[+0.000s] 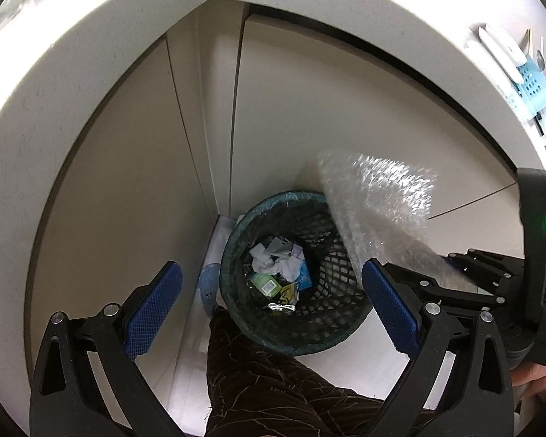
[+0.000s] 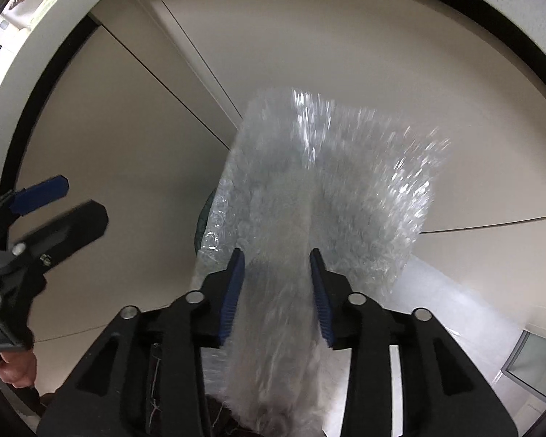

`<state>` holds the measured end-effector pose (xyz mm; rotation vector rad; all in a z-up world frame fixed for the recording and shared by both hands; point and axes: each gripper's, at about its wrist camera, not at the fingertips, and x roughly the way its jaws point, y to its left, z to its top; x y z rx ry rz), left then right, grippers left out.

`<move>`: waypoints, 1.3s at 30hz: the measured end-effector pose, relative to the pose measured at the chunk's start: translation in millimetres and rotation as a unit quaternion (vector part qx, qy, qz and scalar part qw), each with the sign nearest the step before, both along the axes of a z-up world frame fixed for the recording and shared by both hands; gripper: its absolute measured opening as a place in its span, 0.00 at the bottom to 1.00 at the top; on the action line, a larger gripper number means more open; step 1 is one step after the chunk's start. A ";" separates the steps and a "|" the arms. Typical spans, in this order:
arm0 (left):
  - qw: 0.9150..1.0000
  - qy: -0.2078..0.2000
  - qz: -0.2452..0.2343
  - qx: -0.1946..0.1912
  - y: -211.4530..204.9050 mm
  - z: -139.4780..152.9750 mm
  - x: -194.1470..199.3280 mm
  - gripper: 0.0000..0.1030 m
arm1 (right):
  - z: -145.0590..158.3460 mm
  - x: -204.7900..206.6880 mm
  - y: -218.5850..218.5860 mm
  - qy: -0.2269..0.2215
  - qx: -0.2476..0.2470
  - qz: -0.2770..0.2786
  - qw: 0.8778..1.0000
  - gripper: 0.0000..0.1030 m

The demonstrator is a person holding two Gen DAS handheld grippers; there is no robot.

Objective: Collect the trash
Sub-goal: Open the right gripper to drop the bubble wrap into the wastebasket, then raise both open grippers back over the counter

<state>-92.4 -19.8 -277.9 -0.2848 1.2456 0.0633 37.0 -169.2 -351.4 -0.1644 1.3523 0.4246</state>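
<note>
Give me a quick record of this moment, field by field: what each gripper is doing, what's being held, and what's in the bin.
left gripper: open, empty, above the bin
right gripper: closed on the bubble wrap
bubble wrap: clear sheet, motion-blurred, overlapping the bin's right rim
wastebasket: dark mesh, on the floor by the cabinets
bin contents: crumpled paper, small wrappers and packets
task state: wrap not yet dropped in

Wastebasket (image 1: 320, 255) — dark green mesh, diamond lattice. Bubble wrap (image 2: 309, 196) — clear, dimpled, glinting white. Left tongs (image 1: 269, 313) and right tongs (image 2: 276, 291) — black frames, blue ribbed pads. Cabinet doors (image 1: 127, 189) — plain beige. Desk (image 1: 91, 36) — white, faintly speckled. Trouser leg (image 1: 258, 382) — dark brown, thin pale lines. Small basket (image 1: 537, 85) — light blue, perforated.
</note>
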 end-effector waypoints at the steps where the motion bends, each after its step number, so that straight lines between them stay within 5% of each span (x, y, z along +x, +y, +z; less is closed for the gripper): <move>1: 1.000 0.001 0.001 0.000 0.8 -0.6 -0.1 0.94 | 0.1 0.5 -1.4 0.000 0.000 0.001 1.000 0.37; 9: 1.000 0.004 0.011 -0.005 5.4 -2.8 2.3 0.94 | 2.7 3.5 -10.1 0.002 -0.003 0.012 1.000 0.42; 15: 1.000 0.006 0.011 -0.004 3.6 -1.3 5.2 0.94 | 12.4 -3.4 -8.8 -0.013 -0.007 0.004 1.000 0.62; 26: 1.000 -0.005 -0.003 0.012 -8.7 25.3 7.4 0.94 | 88.8 -16.7 -6.7 -0.088 -0.003 -0.021 0.996 0.89; 39: 0.999 -0.044 -0.019 0.016 -22.6 88.8 18.2 0.94 | 162.4 -18.6 -23.0 -0.158 0.005 -0.061 0.986 0.92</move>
